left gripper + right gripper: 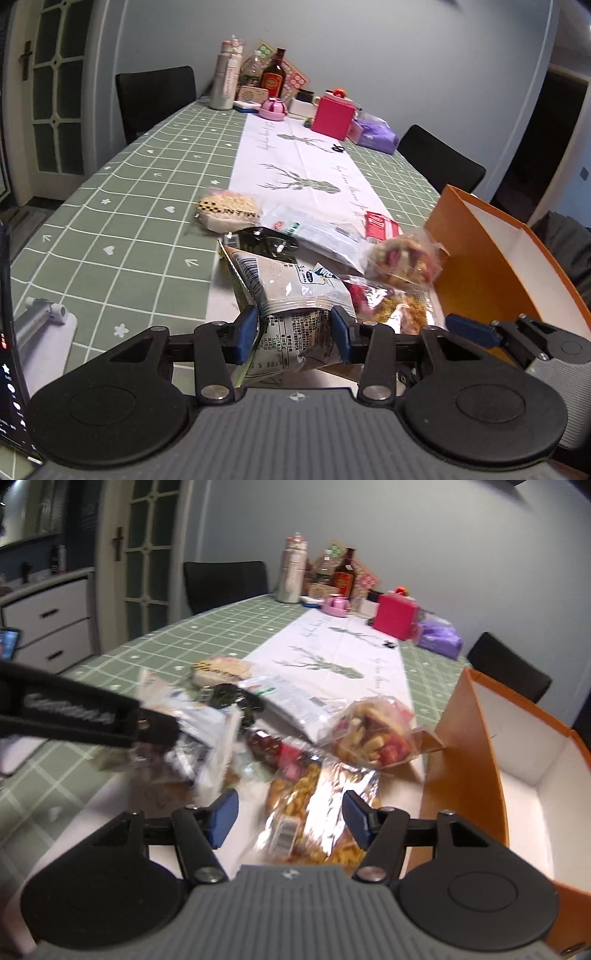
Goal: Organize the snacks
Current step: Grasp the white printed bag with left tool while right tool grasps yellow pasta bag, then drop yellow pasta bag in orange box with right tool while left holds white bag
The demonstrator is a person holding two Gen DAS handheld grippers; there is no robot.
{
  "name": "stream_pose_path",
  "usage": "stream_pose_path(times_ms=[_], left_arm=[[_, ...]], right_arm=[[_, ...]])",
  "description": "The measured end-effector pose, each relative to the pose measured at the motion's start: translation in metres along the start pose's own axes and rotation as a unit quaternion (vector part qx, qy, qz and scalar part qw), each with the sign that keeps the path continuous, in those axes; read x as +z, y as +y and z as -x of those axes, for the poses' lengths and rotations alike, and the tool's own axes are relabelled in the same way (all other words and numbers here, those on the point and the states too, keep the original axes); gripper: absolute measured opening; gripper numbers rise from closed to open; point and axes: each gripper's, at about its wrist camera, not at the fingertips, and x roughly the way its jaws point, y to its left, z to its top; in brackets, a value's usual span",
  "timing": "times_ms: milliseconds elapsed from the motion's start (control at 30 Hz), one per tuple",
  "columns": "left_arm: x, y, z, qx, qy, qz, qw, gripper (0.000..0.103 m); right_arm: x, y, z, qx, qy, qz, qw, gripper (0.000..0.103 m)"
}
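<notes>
My left gripper (294, 328) is shut on a white snack packet (291, 291) with printed text, held just above the table. It also shows in the right wrist view (199, 731), where the left gripper comes in from the left. My right gripper (290, 818) is open over a foil-backed clear bag of yellow snacks (317, 808) lying on the table. A clear bag of mixed red and tan snacks (402, 264) (373, 734) lies against the orange box (491, 266) (465, 746), which stands open at the right.
More snacks lie in a pile: a round noodle pack (227, 212), a dark packet (266, 240), a flat clear packet (317, 232), a red packet (380, 225). Bottles and a pink box (330, 116) stand at the far end. Chairs flank the table.
</notes>
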Motion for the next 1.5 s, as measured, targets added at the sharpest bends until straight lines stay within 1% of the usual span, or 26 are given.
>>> stream_pose_path(times_ms=[33, 67, 167, 233, 333, 367, 500, 567, 700, 767, 800, 867, 1000, 1067, 1100, 1233, 1367, 1500], left_arm=[[-0.001, 0.001, -0.001, 0.001, 0.002, 0.000, 1.0000, 0.049], [-0.001, 0.002, -0.002, -0.002, 0.005, 0.002, 1.0000, 0.049], [-0.003, 0.005, -0.005, -0.020, 0.016, 0.013, 0.9996, 0.049], [-0.004, 0.006, -0.006, -0.022, 0.019, 0.015, 0.9995, 0.049], [-0.005, 0.003, -0.008, -0.026, 0.022, 0.011, 0.9994, 0.048], [-0.006, 0.002, -0.009, -0.029, 0.025, 0.010, 0.9992, 0.048], [-0.009, -0.002, -0.018, -0.038, 0.044, 0.009, 0.9983, 0.048], [-0.010, -0.005, -0.020, -0.036, 0.049, 0.002, 0.9982, 0.048], [-0.011, -0.008, -0.019, -0.031, 0.050, -0.005, 0.9983, 0.047], [-0.011, -0.009, -0.018, -0.031, 0.050, -0.005, 0.9983, 0.047], [-0.011, -0.010, -0.017, -0.032, 0.049, -0.005, 0.9983, 0.047], [-0.010, -0.012, -0.014, -0.034, 0.047, -0.007, 0.9983, 0.046], [-0.008, -0.019, -0.007, -0.037, 0.042, -0.014, 0.9983, 0.045], [-0.006, -0.024, -0.003, -0.034, 0.042, -0.022, 0.9983, 0.045], [-0.004, -0.028, -0.001, -0.029, 0.044, -0.029, 0.9982, 0.044], [0.000, -0.041, 0.007, -0.022, 0.046, -0.054, 0.9972, 0.044], [0.006, -0.054, 0.020, -0.019, 0.045, -0.079, 0.9957, 0.043], [0.015, -0.065, 0.034, -0.013, 0.038, -0.093, 0.9948, 0.042]], right_arm=[[0.000, 0.002, -0.005, -0.011, 0.003, 0.001, 1.000, 0.077], [0.000, 0.003, -0.009, -0.019, 0.005, 0.000, 1.000, 0.081], [-0.001, 0.004, -0.023, -0.032, 0.019, 0.002, 0.999, 0.081], [-0.004, 0.003, -0.031, -0.040, 0.031, 0.005, 0.999, 0.081], [-0.010, -0.002, -0.040, -0.033, 0.051, -0.006, 0.998, 0.081], [-0.012, -0.002, -0.040, -0.038, 0.049, -0.005, 0.998, 0.080], [-0.015, -0.004, -0.037, -0.036, 0.050, 0.001, 0.998, 0.073], [-0.016, -0.002, -0.035, -0.043, 0.049, 0.015, 0.998, 0.062], [-0.017, -0.002, -0.029, -0.041, 0.048, 0.034, 0.997, 0.053], [-0.017, -0.002, -0.023, -0.037, 0.045, 0.041, 0.997, 0.044], [-0.016, -0.002, -0.021, -0.035, 0.044, 0.045, 0.997, 0.042], [-0.015, -0.004, -0.015, -0.027, 0.045, 0.048, 0.997, 0.038], [-0.012, -0.011, -0.003, -0.006, 0.047, 0.044, 0.998, 0.033], [-0.008, -0.016, 0.005, 0.008, 0.048, 0.040, 0.998, 0.028], [-0.005, -0.019, 0.009, 0.014, 0.050, 0.038, 0.998, 0.028], [0.004, -0.040, 0.023, 0.057, 0.066, 0.003, 0.996, 0.024], [0.011, -0.064, 0.038, 0.101, 0.081, -0.048, 0.990, 0.020], [0.019, -0.080, 0.063, 0.145, 0.074, -0.077, 0.984, 0.016]])
